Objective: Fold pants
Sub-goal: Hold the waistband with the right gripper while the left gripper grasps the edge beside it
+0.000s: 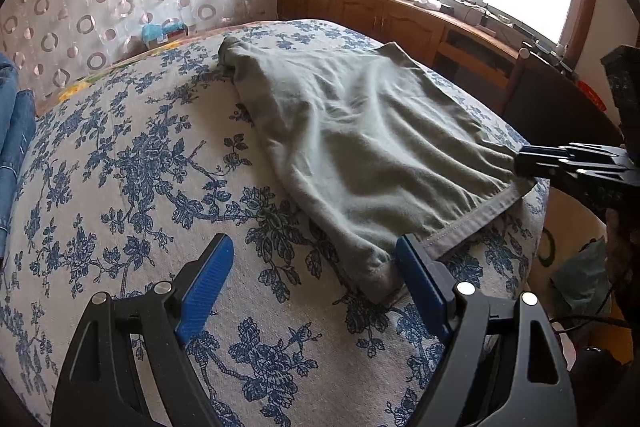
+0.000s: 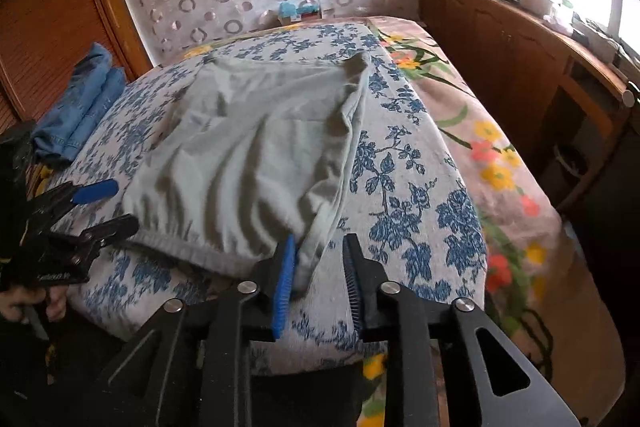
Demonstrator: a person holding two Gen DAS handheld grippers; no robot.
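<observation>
Bed (image 2: pixel 404 163) covered with blue-floral white sheet. Grey-green cotton pants (image 1: pixel 360 147), wrinkled, spread flat on bed, hemmed waistband nearest tongs. Folded blue denim garment (image 2: pixel 80 99) at far left bed edge. Left tongs (image 1: pixel 312 279) spread wide, gripping nothing, at waistband corner. Right tongs (image 2: pixel 320 279) parted, blue pad touching pants edge.

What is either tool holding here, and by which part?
Nothing. Both tools are open at the near hem of the grey-green cotton pants: left tool at one corner, right tool at the other.
</observation>
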